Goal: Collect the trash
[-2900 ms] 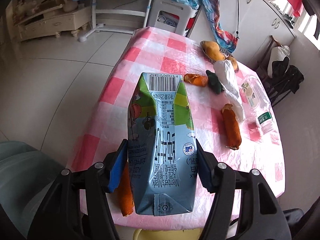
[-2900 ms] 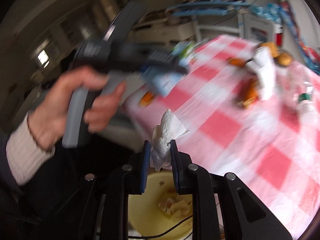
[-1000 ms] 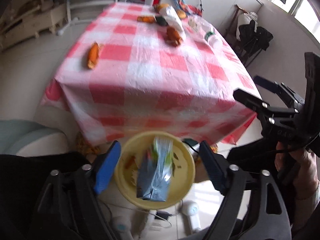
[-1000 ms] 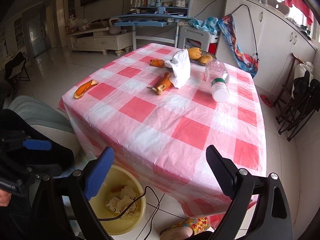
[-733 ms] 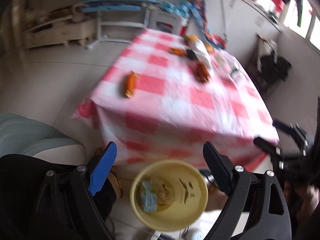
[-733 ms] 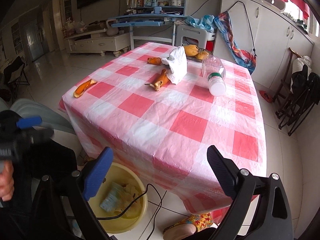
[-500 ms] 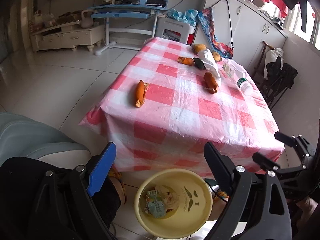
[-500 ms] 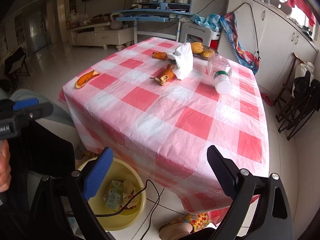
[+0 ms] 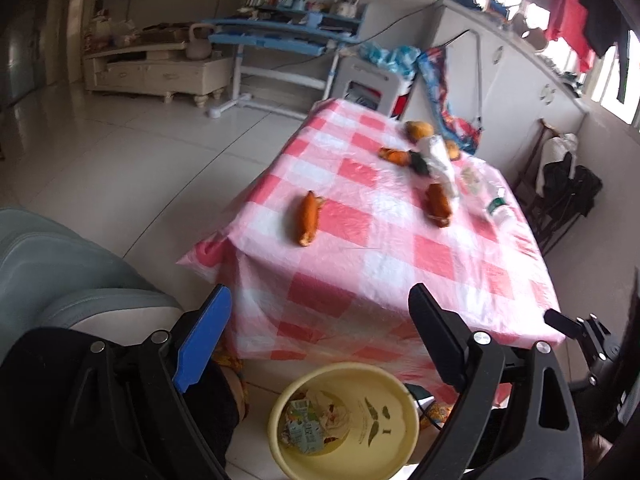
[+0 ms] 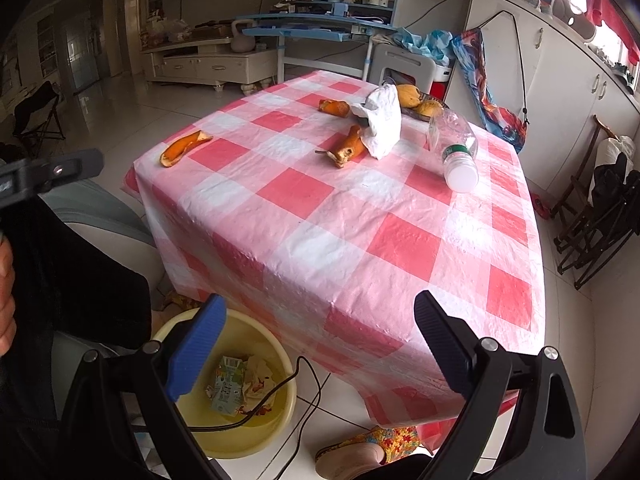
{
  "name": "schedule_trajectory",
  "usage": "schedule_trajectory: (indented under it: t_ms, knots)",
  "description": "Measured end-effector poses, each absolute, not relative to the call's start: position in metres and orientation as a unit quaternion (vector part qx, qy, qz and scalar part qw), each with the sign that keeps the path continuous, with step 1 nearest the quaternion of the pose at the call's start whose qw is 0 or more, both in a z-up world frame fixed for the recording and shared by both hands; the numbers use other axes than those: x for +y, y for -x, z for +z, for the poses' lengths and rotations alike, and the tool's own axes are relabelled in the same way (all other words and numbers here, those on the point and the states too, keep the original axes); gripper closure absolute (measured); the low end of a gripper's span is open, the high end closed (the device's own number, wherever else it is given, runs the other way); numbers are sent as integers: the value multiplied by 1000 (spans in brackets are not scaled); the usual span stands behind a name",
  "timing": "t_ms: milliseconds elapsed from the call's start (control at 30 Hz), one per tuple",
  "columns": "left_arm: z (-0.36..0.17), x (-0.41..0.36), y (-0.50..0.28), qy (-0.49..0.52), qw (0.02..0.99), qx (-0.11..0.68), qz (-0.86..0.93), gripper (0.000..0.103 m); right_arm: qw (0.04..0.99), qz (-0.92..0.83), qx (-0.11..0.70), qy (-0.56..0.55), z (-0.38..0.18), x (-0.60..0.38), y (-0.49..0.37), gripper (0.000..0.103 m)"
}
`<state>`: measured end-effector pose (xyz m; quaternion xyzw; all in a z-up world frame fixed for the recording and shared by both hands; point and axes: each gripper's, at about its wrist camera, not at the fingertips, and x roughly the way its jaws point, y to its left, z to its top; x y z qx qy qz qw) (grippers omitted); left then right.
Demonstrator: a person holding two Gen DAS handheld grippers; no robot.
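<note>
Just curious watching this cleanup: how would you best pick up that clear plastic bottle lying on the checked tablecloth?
Grip the plastic bottle across its round body, coming from above; it lies on its side with the cap end toward the near table edge.

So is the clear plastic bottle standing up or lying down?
Lying down: the clear plastic bottle rests on its side on the checked tablecloth.

Pink-and-white checked tablecloth [image 10: 360, 216], orange peels [image 10: 184, 147], pale yellow bin [image 10: 256, 436].
</note>
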<state>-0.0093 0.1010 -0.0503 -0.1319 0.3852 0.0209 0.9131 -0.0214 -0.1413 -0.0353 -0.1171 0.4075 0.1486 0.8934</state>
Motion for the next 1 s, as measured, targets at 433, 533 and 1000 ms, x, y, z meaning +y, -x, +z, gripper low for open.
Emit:
schedule_trajectory:
  t_ms: [433, 533, 1000]
  knots:
    - [-58, 100, 4, 121, 907, 403, 24, 16, 885, 161, 418, 129, -44, -126, 19, 12]
    - [-60, 97, 4, 116, 907, 404, 23, 16, 884, 161, 419, 128, -45, -126, 18, 12]
    - [-65, 87, 5, 83, 908, 410, 27, 16, 884, 156, 423, 125, -47, -130, 20, 12]
